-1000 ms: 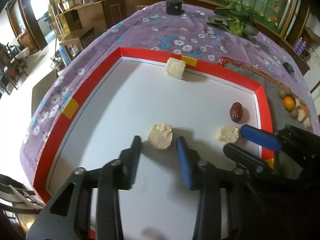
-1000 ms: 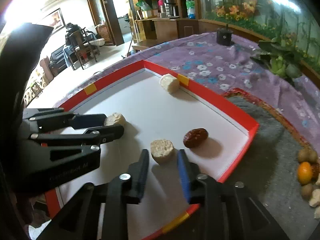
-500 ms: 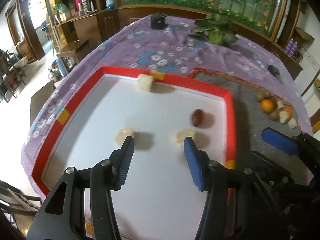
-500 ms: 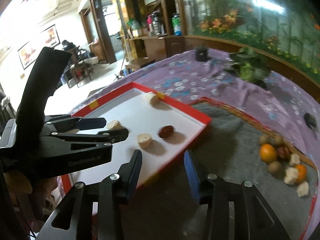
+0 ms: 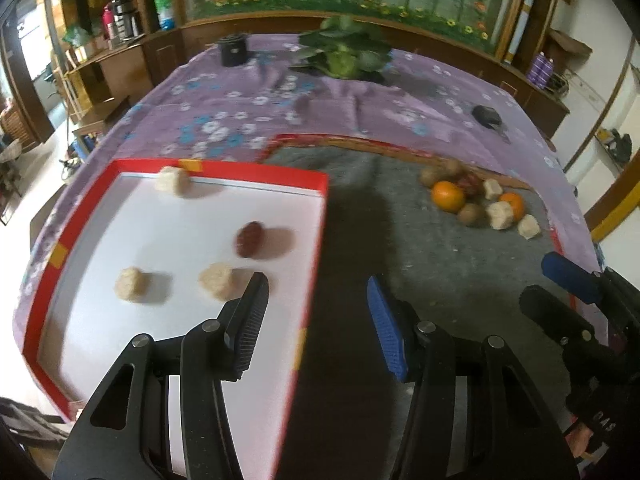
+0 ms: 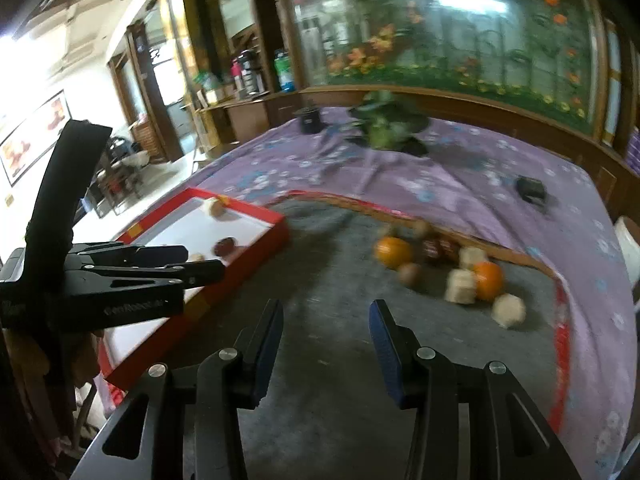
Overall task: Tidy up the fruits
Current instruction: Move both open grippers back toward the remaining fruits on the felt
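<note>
Left wrist view: the left gripper hangs with jaws apart, empty, over the tray edge; three pale pieces and a date lie inside.

Right wrist view: the right gripper gapes empty above the mat, fruit pile ahead.

Each hand-held gripper is matte black plastic with triangular cut-outs in its arms and round silver screw heads at the joints. The left hand-held gripper has one ribbed black finger pad and one blue pad. The right hand-held gripper has dark blue pads on both fingers. Faint, unreadable lettering marks the left one's side in the right wrist view.
</note>
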